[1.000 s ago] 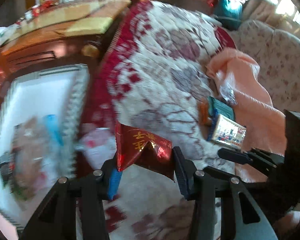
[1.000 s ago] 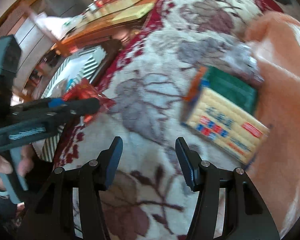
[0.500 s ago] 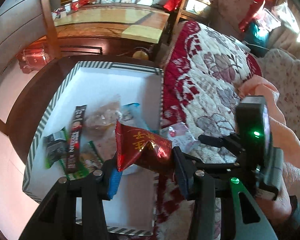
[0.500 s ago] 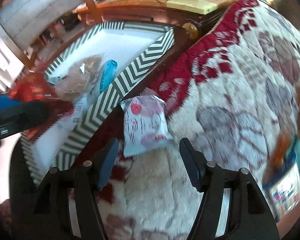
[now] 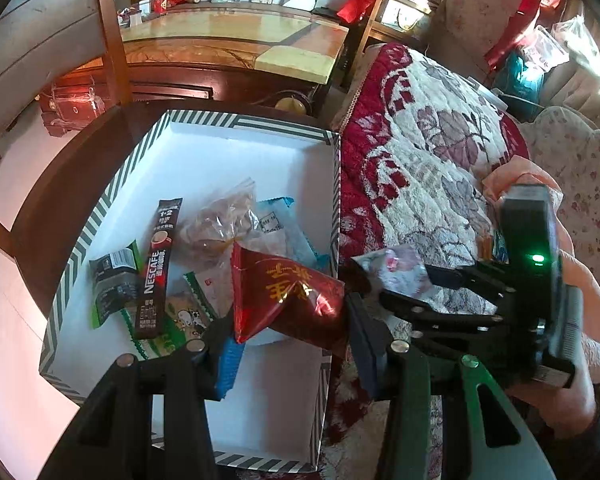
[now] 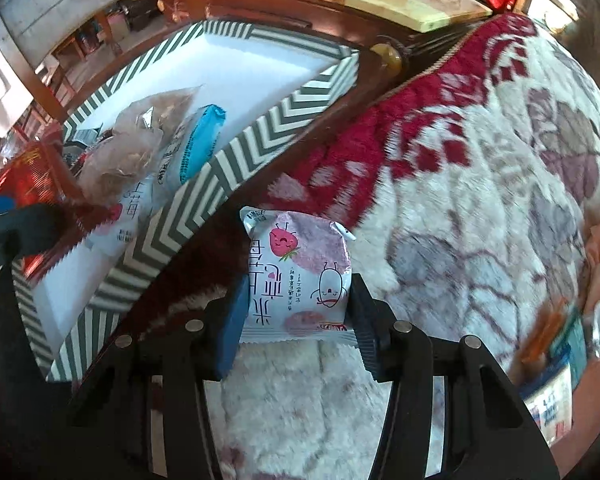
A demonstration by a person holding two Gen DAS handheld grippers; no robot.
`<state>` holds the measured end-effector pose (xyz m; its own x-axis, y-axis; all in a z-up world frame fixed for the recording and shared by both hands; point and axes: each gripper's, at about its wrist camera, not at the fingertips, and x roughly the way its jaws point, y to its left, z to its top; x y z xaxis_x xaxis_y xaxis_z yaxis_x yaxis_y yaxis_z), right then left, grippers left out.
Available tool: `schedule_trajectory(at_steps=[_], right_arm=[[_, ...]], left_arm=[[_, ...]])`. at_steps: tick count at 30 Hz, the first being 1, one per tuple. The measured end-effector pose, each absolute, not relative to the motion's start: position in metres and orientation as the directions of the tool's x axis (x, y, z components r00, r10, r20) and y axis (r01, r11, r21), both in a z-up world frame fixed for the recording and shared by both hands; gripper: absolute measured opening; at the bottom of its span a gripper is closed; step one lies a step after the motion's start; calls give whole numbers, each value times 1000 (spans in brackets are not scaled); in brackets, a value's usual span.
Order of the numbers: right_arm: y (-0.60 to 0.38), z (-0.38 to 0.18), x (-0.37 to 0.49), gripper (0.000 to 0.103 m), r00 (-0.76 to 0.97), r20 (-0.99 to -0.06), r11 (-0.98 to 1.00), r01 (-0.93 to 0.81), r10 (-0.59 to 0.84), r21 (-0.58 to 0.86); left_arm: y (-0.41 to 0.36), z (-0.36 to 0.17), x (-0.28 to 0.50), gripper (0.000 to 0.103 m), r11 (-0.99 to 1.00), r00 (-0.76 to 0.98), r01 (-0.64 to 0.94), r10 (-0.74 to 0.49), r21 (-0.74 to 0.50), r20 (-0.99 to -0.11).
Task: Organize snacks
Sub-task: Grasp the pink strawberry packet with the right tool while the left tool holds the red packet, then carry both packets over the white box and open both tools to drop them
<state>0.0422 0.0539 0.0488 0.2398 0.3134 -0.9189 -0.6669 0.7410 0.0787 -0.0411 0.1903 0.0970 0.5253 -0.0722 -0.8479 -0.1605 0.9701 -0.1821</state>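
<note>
My left gripper (image 5: 290, 344) is shut on a red foil snack packet (image 5: 284, 294) and holds it above the striped box (image 5: 236, 128), which holds several snacks, among them a Nescafe stick (image 5: 158, 268). My right gripper (image 6: 296, 320) has its jaws around a white and pink strawberry snack pack (image 6: 300, 276) lying on the floral blanket (image 6: 480, 184) next to the box wall (image 6: 220, 168); the pads sit at the pack's sides. The right gripper also shows in the left wrist view (image 5: 396, 280), at the pack (image 5: 396, 270).
A yellow and green biscuit box (image 6: 556, 372) lies at the blanket's right by an orange cloth (image 5: 512, 176). A dark wooden table (image 5: 60, 184) bears the striped box. A marble-topped cabinet (image 5: 236, 52) stands behind.
My left gripper has carried the red packet from over the blanket to above the striped box. My right gripper has swung left from the biscuit box and closed in around the strawberry pack.
</note>
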Motion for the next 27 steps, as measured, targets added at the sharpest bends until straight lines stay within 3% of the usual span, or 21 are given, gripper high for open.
schedule_trajectory(at_steps=[8, 27], right_arm=[[22, 83, 28, 48, 261, -878, 760, -630, 400, 159], [62, 113, 9, 48, 280, -853, 706, -696, 439, 135]], left_arm=[[184, 106, -45, 50, 977, 546, -159, -33, -142, -837], [208, 120, -58, 50, 971, 577, -212, 31, -113, -816]])
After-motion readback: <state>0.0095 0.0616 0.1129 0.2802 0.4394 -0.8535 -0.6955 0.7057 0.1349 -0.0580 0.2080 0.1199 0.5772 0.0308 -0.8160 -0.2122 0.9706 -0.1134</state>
